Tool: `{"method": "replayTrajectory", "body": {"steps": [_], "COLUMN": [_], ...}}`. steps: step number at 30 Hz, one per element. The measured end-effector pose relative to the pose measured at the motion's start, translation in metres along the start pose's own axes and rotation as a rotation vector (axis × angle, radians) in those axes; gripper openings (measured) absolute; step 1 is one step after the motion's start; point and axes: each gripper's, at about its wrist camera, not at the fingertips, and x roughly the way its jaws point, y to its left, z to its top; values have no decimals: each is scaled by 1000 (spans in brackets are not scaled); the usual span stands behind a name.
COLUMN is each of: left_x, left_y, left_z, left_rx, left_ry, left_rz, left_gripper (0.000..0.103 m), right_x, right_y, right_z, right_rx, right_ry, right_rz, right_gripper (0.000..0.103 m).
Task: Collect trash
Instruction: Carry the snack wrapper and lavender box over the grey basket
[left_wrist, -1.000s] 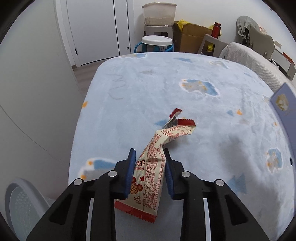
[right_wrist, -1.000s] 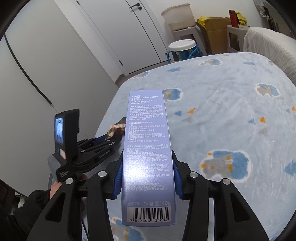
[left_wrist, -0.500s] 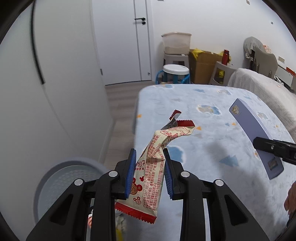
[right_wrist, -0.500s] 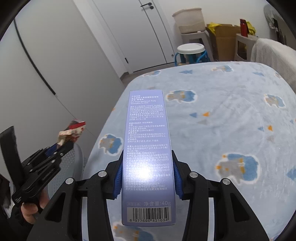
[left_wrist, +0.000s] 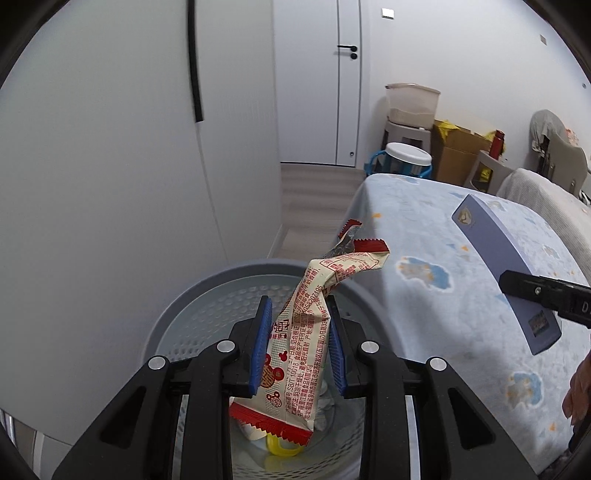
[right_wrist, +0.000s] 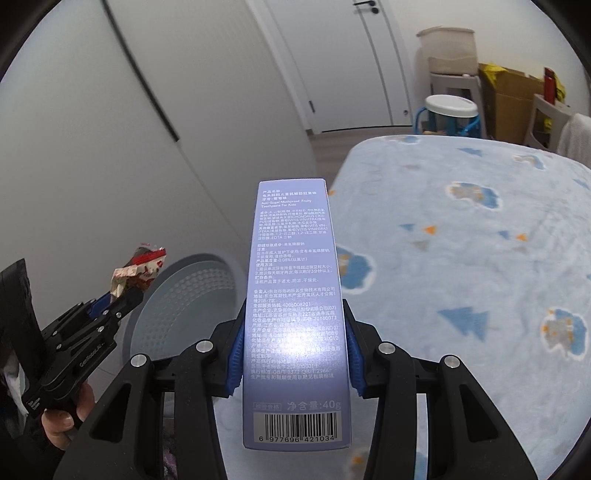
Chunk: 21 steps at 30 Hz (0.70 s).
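- The bottom of the grey bin (left_wrist: 207, 295) was mostly hidden behind the left gripper (left_wrist: 297, 347) and the wrapper it carried; only some crumpled white litter and a yellow piece (left_wrist: 280, 448) showed there, too covered to identify.
- The right gripper (right_wrist: 293, 354) showed in the left wrist view only as a black tip at the frame edge, with part of a hand (left_wrist: 578, 387) cut off beside it.
- In the right wrist view the lavender box hid the near edge of the bed and part of the bin's rim.
- The small print on the box was hard to read apart from the barcode and a net-weight mark.
- The left gripper was pinching a cream and red snack wrapper (left_wrist: 306, 332) across its middle between the blue pads (left_wrist: 260, 350); the wrapper stood upright and twisted, directly above the bin's open mouth.
- The right gripper was clamped on a long lavender toothpaste box (right_wrist: 295, 314), held lengthwise and pointing forward over the edge of the bed (right_wrist: 461, 258), beside the bin and not over it.
- The bin stood on the floor, just beside the bed covered with a light blue patterned blanket and near a white wardrobe (left_wrist: 110, 166).
- Further off were a white door (left_wrist: 314, 81), a stool with a lidded tub (left_wrist: 412, 103), a white-lidded bucket (left_wrist: 408, 157) and a cardboard box (left_wrist: 458, 155).
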Motion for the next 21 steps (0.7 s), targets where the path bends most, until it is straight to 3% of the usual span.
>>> {"method": "replayTrajectory", "body": {"steps": [13, 21], "left_x": [7, 16], "left_y": [65, 74], "left_z": [-13, -13], "left_rx": [-92, -102], "left_ry": [27, 45], "left_rz": [39, 77], "left_gripper": [28, 28], "right_x": [48, 67], "right_y": [78, 102], "right_z": [2, -5], "right_rx": [-79, -128], "right_ry": [32, 60], "right_rz": [80, 114], "right_gripper": [44, 44]}}
